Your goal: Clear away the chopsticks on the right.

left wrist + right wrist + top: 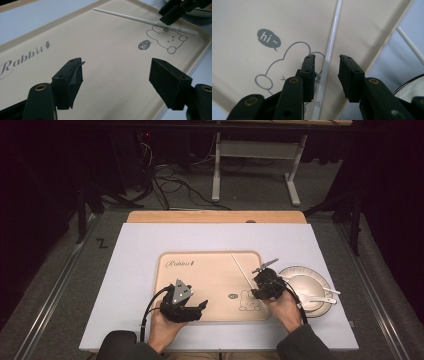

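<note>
On the near left part of the beige tray (210,307), the left gripper (197,309) rests in the person's left hand (162,327), its jaws pointing toward the tray's middle. In the left gripper view its two black jaws stand wide apart with nothing between them, over bare tray surface just below the printed word "Rabbit" (23,58).

The tray lies on a pale blue mat (130,270) that covers most of the table, with a strip of the wooden table edge (215,216) showing at the far side. Near the tray's near right corner are a small "hi~" speech bubble (268,37) and a line-drawn rabbit (166,38).

The white chopstick (332,42) lies flat on the tray, running from the tray's far edge, right of centre, down toward its near right corner, across the rabbit drawing. The right gripper (327,68), held in the right hand (284,309), sits over the chopstick's near end. Its jaws are parted, one on each side of the stick; the pads do not press on it, and the chopstick rests on the tray between them.

Just off the tray's right edge, on the mat, stands a white plate (320,280) with a dark rim, carrying a white spoon (322,300). A second white chopstick (410,45) lies beside the tray's right edge, near the plate.
</note>
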The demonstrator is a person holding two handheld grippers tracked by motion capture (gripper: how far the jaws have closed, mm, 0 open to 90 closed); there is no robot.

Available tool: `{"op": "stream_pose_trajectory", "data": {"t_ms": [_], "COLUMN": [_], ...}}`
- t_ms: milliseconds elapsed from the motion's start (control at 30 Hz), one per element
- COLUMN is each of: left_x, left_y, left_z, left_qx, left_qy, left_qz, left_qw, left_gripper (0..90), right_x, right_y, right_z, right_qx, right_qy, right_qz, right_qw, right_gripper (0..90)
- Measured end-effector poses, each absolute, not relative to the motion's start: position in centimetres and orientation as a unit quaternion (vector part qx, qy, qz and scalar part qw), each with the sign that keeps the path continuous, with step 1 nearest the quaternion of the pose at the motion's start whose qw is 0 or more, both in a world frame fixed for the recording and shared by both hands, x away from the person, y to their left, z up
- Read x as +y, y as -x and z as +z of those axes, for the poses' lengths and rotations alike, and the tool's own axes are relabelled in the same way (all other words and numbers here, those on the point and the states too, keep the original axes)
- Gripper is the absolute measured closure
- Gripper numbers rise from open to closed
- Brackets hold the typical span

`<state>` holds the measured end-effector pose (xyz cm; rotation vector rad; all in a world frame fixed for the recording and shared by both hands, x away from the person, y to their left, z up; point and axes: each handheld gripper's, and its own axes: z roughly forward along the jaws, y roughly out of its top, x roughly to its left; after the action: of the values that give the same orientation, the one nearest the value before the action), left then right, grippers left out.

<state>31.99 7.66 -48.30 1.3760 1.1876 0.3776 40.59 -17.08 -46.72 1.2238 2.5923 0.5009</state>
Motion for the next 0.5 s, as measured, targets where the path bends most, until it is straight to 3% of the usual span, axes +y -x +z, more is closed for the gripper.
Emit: {"op": "stream_pose_trajectory", "data": {"t_ms": [500], "left_x": [8.5], "left_y": [-31.3], "left_z": [-48.6], "left_qx": [0.528], "left_qy": [-0.585], "left_qz": [0.169], "left_qw": [0.592], "left_gripper": [27.3], "right_x": [-19.2], "right_y": [-38.5], "right_z": [-43.6], "right_qx": [0.884], "right_qy": [-0.383], "right_qz": [0.24], "right_qw": [0.116], "right_gripper": [67.1]}}
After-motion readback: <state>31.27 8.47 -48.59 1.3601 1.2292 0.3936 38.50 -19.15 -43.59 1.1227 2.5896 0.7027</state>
